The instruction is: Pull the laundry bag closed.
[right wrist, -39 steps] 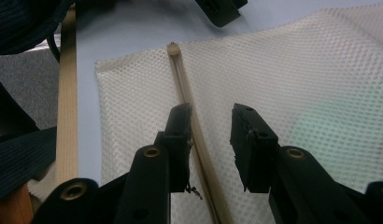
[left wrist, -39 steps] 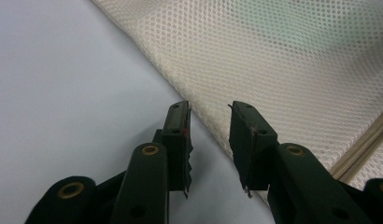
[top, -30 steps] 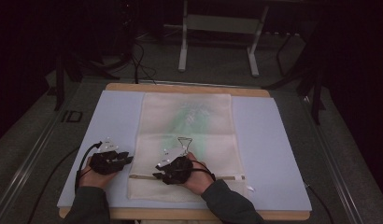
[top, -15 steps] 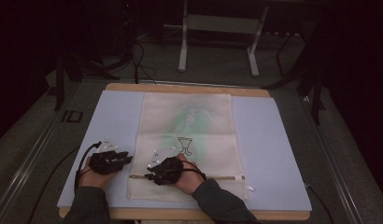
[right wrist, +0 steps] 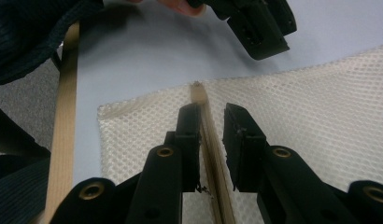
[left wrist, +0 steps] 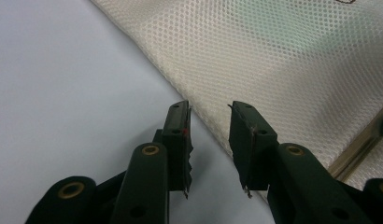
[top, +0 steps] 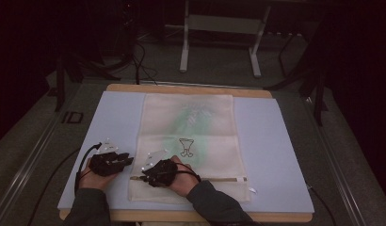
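A cream mesh bag [top: 188, 141] lies flat on the pale blue surface [top: 276, 141], with a small goblet drawing [top: 185, 147] printed near its middle and a tan zipper strip [right wrist: 206, 126] running across its near end. The right gripper [top: 145, 175] rests low over that near end, and in the right gripper view its fingers [right wrist: 236, 135] straddle the zipper strip, one on each side, close to where the strip ends at the bag's edge. The fingers have just been closing in on the strip; a narrow gap shows on either side of it, so they stand partly open with the strip between them and not yet pinched. The left gripper [top: 127, 161] sits just beside the bag's left edge, near the right gripper. In the left gripper view its fingers [left wrist: 178, 135] are spread wide with nothing between them; the bag's edge runs diagonally just ahead of and under the right-hand finger, while the left-hand finger is over bare surface. In the right gripper view the left gripper's dark tip [right wrist: 259, 28] hangs beyond the fingers, past the bag's corner. A dark sleeve [top: 214, 202] covers the right forearm behind the fingers.
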Demonstrator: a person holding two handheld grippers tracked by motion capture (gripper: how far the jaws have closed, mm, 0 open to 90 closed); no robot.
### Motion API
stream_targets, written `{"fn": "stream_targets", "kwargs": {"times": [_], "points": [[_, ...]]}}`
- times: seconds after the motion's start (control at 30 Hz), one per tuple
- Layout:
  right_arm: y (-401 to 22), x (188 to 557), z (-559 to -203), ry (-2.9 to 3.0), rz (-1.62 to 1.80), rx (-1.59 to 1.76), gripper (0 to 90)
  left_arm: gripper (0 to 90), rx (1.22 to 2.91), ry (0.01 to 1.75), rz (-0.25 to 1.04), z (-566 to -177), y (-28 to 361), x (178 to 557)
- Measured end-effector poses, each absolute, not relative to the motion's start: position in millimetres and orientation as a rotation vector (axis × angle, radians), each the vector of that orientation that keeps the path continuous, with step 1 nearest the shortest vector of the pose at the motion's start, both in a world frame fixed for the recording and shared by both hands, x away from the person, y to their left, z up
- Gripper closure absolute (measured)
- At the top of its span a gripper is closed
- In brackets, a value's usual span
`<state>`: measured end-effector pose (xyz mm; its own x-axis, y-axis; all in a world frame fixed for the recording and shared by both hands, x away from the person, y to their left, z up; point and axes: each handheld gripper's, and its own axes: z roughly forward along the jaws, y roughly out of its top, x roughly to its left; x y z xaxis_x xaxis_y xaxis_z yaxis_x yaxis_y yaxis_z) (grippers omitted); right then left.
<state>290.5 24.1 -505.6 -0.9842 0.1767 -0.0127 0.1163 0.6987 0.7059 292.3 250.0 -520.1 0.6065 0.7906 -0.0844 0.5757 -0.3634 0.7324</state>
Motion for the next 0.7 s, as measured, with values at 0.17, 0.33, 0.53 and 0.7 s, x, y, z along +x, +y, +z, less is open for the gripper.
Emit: {"fn": "stream_targets", "kwargs": {"times": [0.17, 0.33, 0.53, 0.7], "points": [[32.9, 290.7, -510.2, 2.828, 1.164, 0.234, 76.6, 67.8, 2.075, 1.077, 0.366, -519.8, 251.4, 292.0], [42.4, 290.9, -514.6, 2.837, 1.159, 0.240, 76.5, 67.8, 2.075, 1.077, 0.368, -519.3, 252.4, 291.7], [51.2, 290.5, -517.3, 2.845, 1.147, 0.234, 77.7, 67.9, 2.075, 1.076, 0.366, -519.3, 252.5, 291.6], [60.5, 292.1, -520.2, 2.849, 1.114, 0.246, 79.6, 69.6, 2.074, 1.064, 0.349, -519.0, 251.7, 291.0]]}}
